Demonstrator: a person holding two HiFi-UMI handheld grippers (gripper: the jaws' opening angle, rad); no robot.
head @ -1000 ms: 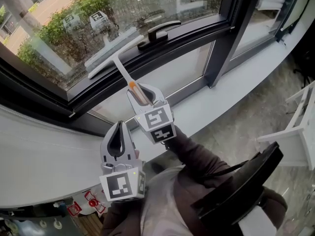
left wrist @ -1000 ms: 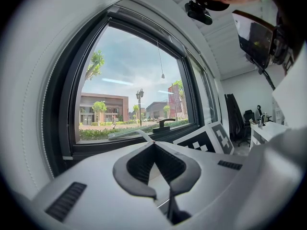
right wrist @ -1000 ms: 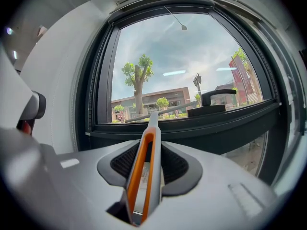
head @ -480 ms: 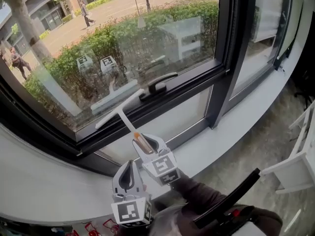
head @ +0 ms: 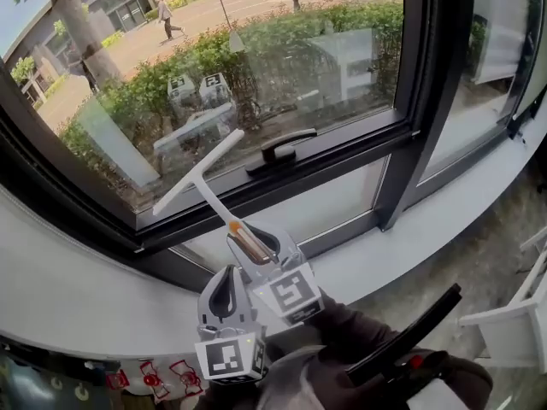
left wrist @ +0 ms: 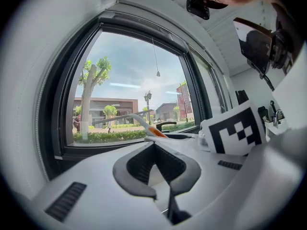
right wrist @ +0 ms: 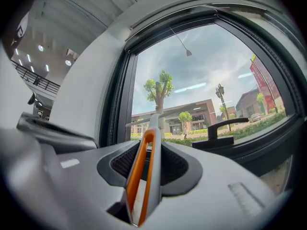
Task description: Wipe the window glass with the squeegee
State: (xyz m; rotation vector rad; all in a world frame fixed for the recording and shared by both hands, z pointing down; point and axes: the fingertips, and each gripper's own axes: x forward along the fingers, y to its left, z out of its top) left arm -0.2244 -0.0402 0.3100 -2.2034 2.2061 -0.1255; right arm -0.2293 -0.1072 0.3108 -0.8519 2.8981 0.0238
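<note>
Now the squeegee [head: 198, 174] blade lies a little steeper than a second ago. Its left end is at the bottom edge of the window glass [head: 291, 58], just left of the window handle [head: 280, 150], so the wipe has probably barely begun. The right gripper [head: 249, 244] stays clamped on its orange-and-grey handle. The left gripper [head: 228, 276] hangs below, jaws together on nothing.

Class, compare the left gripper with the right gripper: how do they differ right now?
The right gripper is clamped on the squeegee handle; the left gripper is shut on nothing. The right gripper reaches toward the window; the left gripper hangs back, nearer the person. Both are white and face the window.
</note>
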